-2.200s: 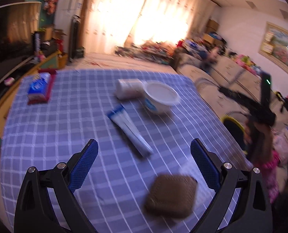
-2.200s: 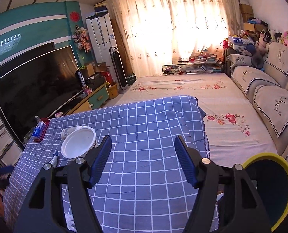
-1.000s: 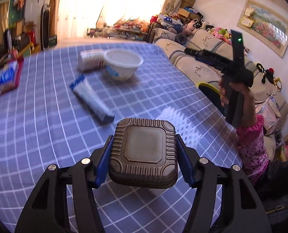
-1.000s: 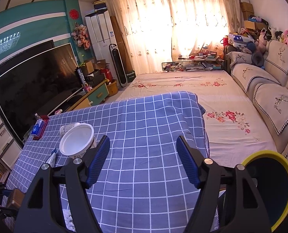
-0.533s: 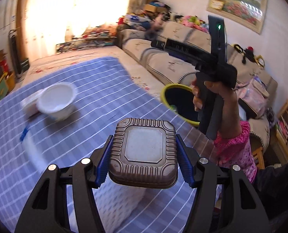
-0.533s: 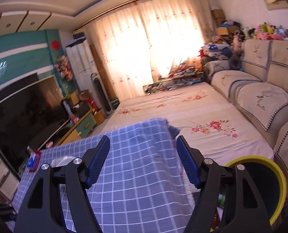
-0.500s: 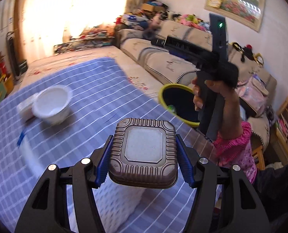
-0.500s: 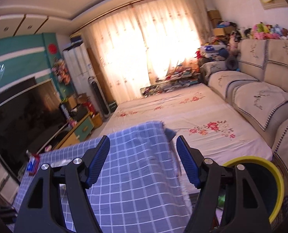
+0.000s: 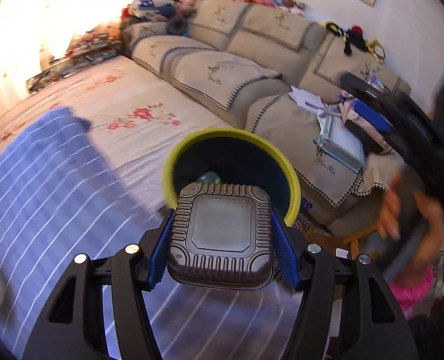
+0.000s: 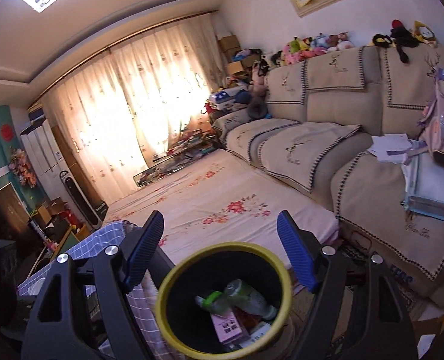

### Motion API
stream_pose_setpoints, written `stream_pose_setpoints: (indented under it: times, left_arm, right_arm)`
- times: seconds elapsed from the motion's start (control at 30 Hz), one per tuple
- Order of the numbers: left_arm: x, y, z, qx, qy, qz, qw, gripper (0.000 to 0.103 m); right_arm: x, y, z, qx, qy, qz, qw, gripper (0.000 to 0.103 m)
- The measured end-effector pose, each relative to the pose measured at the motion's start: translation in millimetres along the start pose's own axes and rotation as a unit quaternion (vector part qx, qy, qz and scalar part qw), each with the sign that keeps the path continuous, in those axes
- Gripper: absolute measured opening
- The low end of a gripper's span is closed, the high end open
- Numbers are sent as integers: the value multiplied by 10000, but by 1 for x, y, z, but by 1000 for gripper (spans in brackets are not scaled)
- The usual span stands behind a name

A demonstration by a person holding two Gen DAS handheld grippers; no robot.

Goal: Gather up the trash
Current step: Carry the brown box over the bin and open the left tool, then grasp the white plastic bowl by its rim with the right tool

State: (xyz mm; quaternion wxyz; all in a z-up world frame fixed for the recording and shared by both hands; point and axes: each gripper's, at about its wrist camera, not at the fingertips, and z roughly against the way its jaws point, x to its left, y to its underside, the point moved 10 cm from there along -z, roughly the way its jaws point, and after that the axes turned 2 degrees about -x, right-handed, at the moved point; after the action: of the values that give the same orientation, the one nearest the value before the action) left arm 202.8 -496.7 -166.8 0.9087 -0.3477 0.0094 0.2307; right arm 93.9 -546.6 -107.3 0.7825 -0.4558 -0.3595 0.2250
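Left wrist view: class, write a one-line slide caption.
Left tool carries a ribbed brown plastic container toward the yellow-rimmed trash bin.

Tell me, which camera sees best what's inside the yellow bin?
The right wrist view: it looks down into the bin, showing a bottle and pink carton. In the left wrist view, the held container hides most of it.

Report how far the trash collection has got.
Done: the yellow-rimmed bin already holds a plastic bottle and a pink carton. In hand: the left gripper is shut on a brown ribbed container, held near the bin's rim over the edge of the checked tablecloth; it is not released yet. The right gripper is open and holds nothing. Left: dropping the container in; other trash isn't visible here.
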Motion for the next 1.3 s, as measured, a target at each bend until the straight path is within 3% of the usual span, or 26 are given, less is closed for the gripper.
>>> stream_pose_setpoints:
  times: [0.3, 0.43, 0.6, 0.77, 0.83, 0.93, 1.0, 1.07, 1.1, 1.3]
  left_arm:
    - [-12, -26, -120, 753, -368, -17, 9965, 61]
    - [-3, -25, -149, 907, -509, 138, 9945, 79]
    - [8, -28, -119, 511, -405, 497, 9966, 80]
    - [20, -39, -13, -723, -574, 624, 9938, 86]
    - [34, -36, 39, -1255, -826, 678, 9863, 86]
    - [63, -17, 117, -1925, -1418, 761, 9680, 90]
    - [91, 6, 167, -2268, -1957, 870, 9501, 90]
    - [113, 27, 206, -2459, -2432, 951, 9334, 91]
    - [130, 45, 229, -2556, -2760, 1037, 9207, 91]
    - [211, 127, 310, -2745, -3767, 1681, 8686, 92]
  right_arm:
    - [-75, 32, 6, 272, 470, -220, 9983, 74]
    - [-73, 34, 1, 315, 420, -204, 9984, 74]
    - [-57, 32, -4, 341, 272, -174, 9989, 74]
    - [-34, 38, -7, 424, 85, -135, 9990, 74]
    - [-18, 40, -9, 454, -50, -54, 9989, 74]
    - [11, 43, -10, 497, -268, 126, 9983, 74]
    - [34, 45, -10, 537, -432, 260, 9973, 74]
    - [61, 48, -9, 569, -617, 416, 9956, 74]
    - [79, 51, -9, 593, -740, 523, 9941, 74]
    - [174, 65, -5, 751, -1368, 1076, 9819, 75]
